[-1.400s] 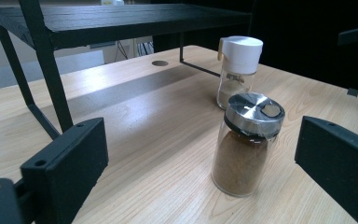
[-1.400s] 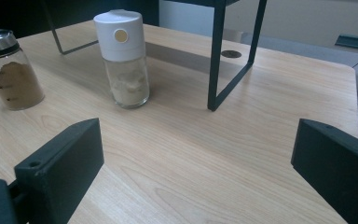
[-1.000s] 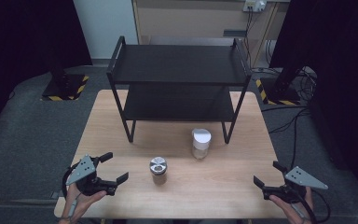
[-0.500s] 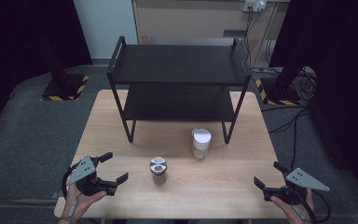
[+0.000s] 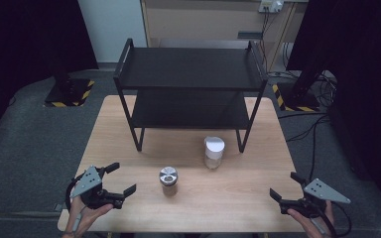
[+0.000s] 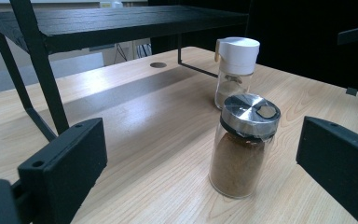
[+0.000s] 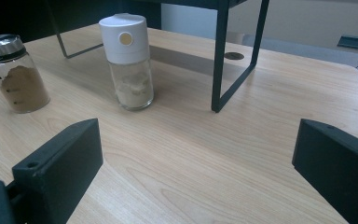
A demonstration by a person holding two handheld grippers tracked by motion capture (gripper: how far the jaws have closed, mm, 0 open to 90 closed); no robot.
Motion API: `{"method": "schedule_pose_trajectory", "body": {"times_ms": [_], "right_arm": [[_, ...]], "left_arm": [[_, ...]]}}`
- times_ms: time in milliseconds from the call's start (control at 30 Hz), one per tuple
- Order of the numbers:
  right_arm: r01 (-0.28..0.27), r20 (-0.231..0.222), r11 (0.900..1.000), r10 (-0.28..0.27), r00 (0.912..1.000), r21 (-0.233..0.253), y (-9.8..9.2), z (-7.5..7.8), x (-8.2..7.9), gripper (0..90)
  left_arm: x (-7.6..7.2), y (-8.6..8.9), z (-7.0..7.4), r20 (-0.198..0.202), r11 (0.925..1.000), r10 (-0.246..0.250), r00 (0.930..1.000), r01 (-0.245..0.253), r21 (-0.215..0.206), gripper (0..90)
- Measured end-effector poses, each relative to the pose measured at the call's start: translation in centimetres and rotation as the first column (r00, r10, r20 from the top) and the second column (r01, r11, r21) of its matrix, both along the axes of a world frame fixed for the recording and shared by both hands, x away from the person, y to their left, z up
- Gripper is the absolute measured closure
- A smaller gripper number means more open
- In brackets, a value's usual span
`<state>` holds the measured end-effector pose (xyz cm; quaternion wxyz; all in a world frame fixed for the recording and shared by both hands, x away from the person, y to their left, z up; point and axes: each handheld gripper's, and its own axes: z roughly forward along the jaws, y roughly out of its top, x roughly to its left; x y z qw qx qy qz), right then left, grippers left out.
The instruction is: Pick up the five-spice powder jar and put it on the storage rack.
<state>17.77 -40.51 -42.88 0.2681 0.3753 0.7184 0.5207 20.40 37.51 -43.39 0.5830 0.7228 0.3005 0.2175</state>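
High view showed a pale wooden worktop [image 5: 129,129] with a black two-tier metal rack [image 5: 191,69] standing on its far half. In front of the rack stood two small jars, apart from each other. The nearer one, a clear glass jar with a shiny steel lid [image 5: 168,180], sat near the middle of the worktop's front half and held brown powder to about two thirds of its height. The other, a clear jar with a white plastic cap [image 5: 213,151], stood just beside the rack's front right leg and held a paler, clumpy powder low in the glass.

At the near left corner the left hand-held gripper [image 5: 119,180] was held by a hand [image 5: 87,210], its jaws spread wide and empty, touching nothing. At the near right edge the right hand-held gripper [image 5: 284,186] was likewise spread wide and empty.

Left gripper view had the steel-lidded jar between its two blocky matte black jaws but farther off, its lid showing a small oval opening. Right gripper view showed the worktop's fine straight grain and a round yellowish spot on the white cap.
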Motion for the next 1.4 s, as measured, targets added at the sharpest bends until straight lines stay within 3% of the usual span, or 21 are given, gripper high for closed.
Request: {"method": "schedule_pose_trajectory", "body": {"times_ms": [400,467,700,900,1000,1167,1400], "right_arm": [[-0.005,-0.005,1.0,0.005,1.0,-0.007,0.1,0.0,0.1,2.0],[-0.005,-0.005,1.0,0.005,1.0,-0.006,0.1,0.0,0.1,2.0],[-0.006,-0.006,1.0,0.006,1.0,-0.002,0.1,0.0,0.1,2.0],[-0.009,-0.007,1.0,0.009,0.9999,-0.002,0.2,0.0,0.1,2.0],[-0.009,-0.008,1.0,0.009,0.9999,0.001,0.2,0.0,0.1,2.0],[-0.01,-0.009,1.0,0.01,0.9999,0.001,0.2,0.0,0.1,2.0],[-0.012,-0.011,1.0,0.012,0.9999,0.002,0.2,0.0,0.2,2.0]], "left_arm": [[-0.1,0.1,0.2,-0.002,1.0,0.003,1.0,-0.003,0.004,0.8],[-0.1,0.2,0.3,-0.004,0.9999,0.002,1.0,-0.002,-0.015,0.8],[-0.2,-0.2,1.3,0.0,0.9999,-0.01,1.0,0.01,-0.008,0.8],[-0.1,-0.1,2.8,0.003,0.9994,-0.016,0.9999,0.016,0.031,0.9],[0.0,0.2,3.5,0.005,0.9994,-0.022,0.9998,0.022,0.027,1.0],[0.4,0.7,5.3,-0.006,0.9964,-0.043,0.9991,0.043,0.073,1.2],[1.1,1.3,7.0,-0.025,0.9949,-0.066,0.9975,0.068,0.075,0.9]]}}
